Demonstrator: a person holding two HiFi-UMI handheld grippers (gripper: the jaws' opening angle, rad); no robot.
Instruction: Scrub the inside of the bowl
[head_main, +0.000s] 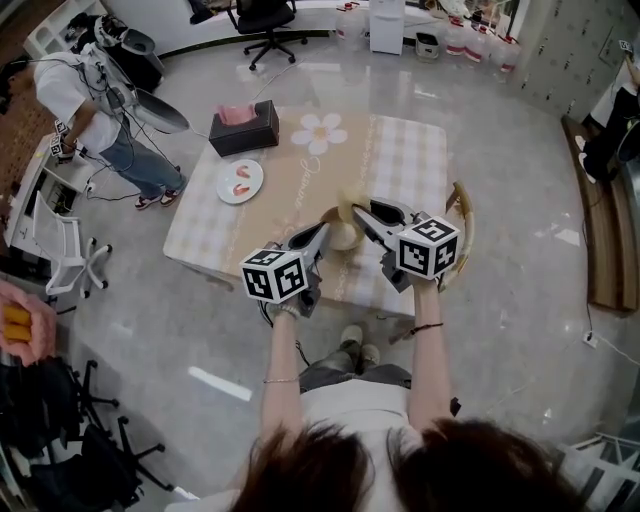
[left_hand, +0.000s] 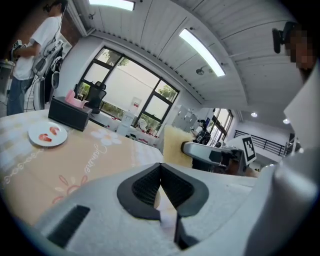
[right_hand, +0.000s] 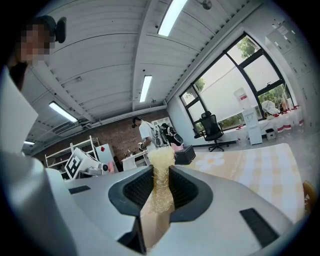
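Presently: left gripper (left_hand: 160, 182) fingers pinch the rim of the bowl (head_main: 345, 237), over the surface's (head_main: 400, 160) near edge; right gripper (right_hand: 160, 176) fingers clamp the fibrous scrubber (right_hand: 162, 161). Bowl judged light, rigid, slippery; rim hold seems right.

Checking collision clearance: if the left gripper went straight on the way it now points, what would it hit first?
Most likely the yellow scrub pad held in the right gripper. The pad sits just ahead, slightly right of the left gripper, whose jaws are shut on the bowl rim. Depth is unclear.
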